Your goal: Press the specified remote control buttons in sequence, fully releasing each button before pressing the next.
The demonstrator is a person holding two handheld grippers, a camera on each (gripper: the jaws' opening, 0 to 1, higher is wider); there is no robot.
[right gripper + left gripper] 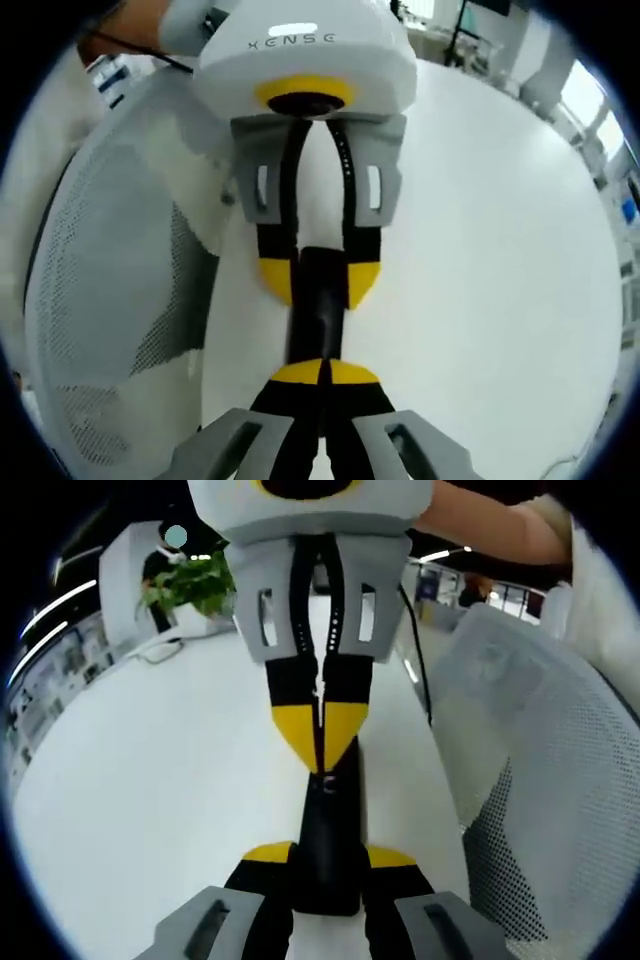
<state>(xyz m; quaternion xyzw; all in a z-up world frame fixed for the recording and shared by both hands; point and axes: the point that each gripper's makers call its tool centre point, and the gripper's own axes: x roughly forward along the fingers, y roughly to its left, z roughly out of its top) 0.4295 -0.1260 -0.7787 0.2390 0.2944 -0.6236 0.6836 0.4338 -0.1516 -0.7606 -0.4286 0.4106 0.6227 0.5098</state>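
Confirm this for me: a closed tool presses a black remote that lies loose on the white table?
Not loose: the left tool grips the black remote between its jaws, as the left gripper view shows. The closed right tool does touch it, over the white table.

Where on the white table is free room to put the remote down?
Bare table lies left of the remote, toward the plant. In the right gripper view, bare table lies right of it. Beside the mesh chair it is crowded.
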